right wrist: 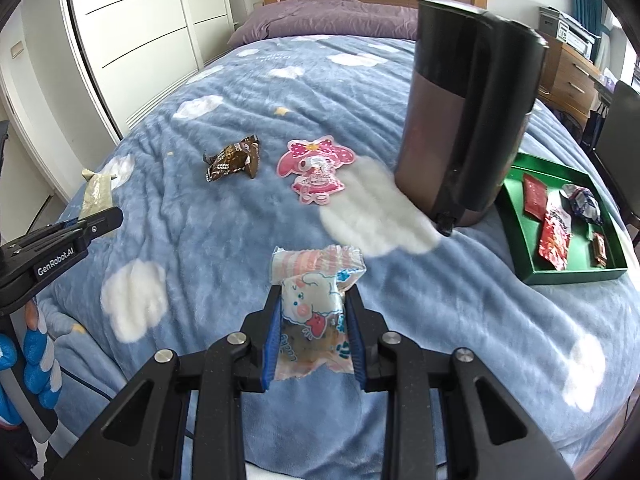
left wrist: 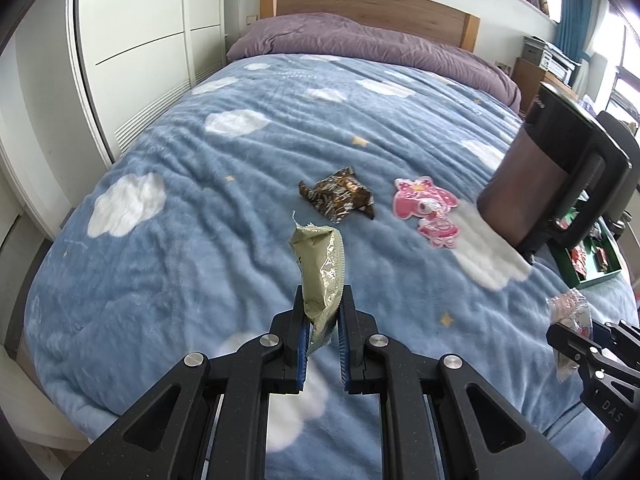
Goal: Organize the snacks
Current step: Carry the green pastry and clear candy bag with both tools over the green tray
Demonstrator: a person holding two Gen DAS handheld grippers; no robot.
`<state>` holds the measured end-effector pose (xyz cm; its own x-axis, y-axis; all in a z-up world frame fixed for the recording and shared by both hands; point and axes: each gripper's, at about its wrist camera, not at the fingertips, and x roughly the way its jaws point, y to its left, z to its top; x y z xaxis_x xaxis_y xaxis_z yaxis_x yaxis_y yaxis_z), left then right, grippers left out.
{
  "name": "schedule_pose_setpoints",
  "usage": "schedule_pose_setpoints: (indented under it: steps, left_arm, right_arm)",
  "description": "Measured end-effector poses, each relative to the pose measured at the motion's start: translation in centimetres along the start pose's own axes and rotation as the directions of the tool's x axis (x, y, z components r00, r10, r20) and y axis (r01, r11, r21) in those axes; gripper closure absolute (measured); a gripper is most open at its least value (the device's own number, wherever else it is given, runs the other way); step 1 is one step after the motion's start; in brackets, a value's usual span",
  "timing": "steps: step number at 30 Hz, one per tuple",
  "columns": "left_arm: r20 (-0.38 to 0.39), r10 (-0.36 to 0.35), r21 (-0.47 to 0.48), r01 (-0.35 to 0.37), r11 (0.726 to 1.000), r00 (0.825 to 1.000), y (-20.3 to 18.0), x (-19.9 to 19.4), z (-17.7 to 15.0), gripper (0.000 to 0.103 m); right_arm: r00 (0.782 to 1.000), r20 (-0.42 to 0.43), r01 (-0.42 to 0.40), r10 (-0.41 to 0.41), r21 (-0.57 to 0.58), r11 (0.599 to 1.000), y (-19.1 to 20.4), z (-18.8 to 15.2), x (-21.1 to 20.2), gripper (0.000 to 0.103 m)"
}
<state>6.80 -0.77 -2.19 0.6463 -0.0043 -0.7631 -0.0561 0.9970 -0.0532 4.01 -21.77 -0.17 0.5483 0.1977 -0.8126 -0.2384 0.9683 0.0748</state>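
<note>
My left gripper (left wrist: 324, 300) is shut on a pale green foil snack packet (left wrist: 320, 264) and holds it above the blue cloud blanket. My right gripper (right wrist: 312, 300) is shut on a pink and white cartoon snack packet (right wrist: 314, 308). A brown snack packet (left wrist: 340, 198) (right wrist: 234, 158) and a pink character snack (left wrist: 428, 208) (right wrist: 316, 170) lie on the bed ahead. A green tray (right wrist: 516, 236) at the right holds several wrapped snacks; it also shows in the left wrist view (left wrist: 600, 280).
A tall dark brown jug with a black handle (right wrist: 460, 120) (left wrist: 552, 172) stands on the bed next to the tray. White wardrobe doors (left wrist: 140, 40) stand to the left. A purple pillow (left wrist: 360, 36) and wooden headboard lie at the far end.
</note>
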Motion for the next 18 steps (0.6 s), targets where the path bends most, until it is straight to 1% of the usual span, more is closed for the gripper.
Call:
schedule_pose_setpoints:
  steps: [8,18]
  left_arm:
    - [0.017,-0.032,0.025,0.031,0.999,0.999,-1.3,-1.4,-0.5,0.093]
    - [0.016,-0.044,0.075,0.043,0.996,0.999,-3.1,-2.0,-1.3,0.093]
  right_arm:
    - [0.999,0.027,0.019,-0.02,0.023,1.0,-1.2,-0.4,-1.5,0.103]
    - [0.999,0.039,0.034,-0.037,0.072,0.997,-3.4,-1.6,-2.3,0.103]
